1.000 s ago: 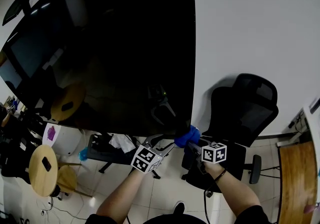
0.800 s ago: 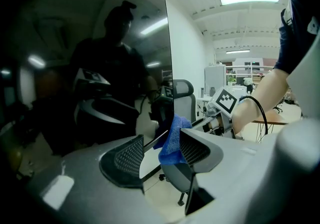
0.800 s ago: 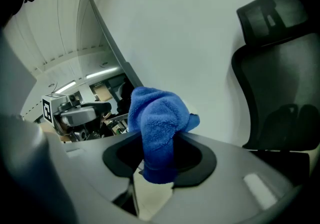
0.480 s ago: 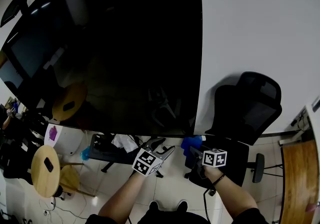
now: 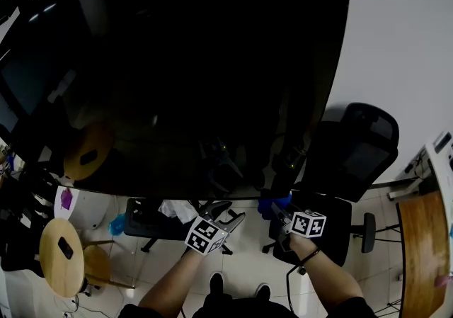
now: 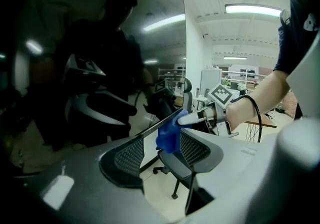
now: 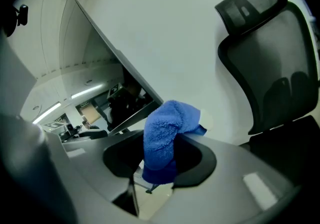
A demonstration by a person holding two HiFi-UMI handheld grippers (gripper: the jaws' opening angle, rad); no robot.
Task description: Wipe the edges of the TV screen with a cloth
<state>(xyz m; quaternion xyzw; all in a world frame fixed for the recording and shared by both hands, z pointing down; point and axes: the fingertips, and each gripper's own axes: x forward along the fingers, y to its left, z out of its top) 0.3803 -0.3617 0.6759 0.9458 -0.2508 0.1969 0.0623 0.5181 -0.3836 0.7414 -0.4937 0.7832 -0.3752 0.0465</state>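
Note:
The big black TV screen [image 5: 177, 61] fills the upper head view. My right gripper [image 5: 277, 212] is shut on a blue cloth [image 5: 272, 204], held up at the screen's lower edge, a little left of its lower right corner. In the right gripper view the cloth [image 7: 165, 133] bulges out between the jaws, with the TV's edge [image 7: 115, 103] just behind it. My left gripper [image 5: 228, 212] hangs below the screen to the cloth's left, open and empty. In the left gripper view the cloth [image 6: 168, 135] shows beyond the jaws, against the dark TV edge [image 6: 155, 127].
A black mesh office chair [image 5: 354, 154] stands close on the right, against the white wall [image 5: 403, 40]. A round wooden stool [image 5: 60, 249] is at lower left and a wooden desk [image 5: 421, 253] at far right. Another chair base [image 5: 152, 214] sits under the TV.
The cloth was at the TV's lower right corner; now it sits at the bottom edge, left of that corner. Both grippers have sunk slightly, and the head view has swung right.

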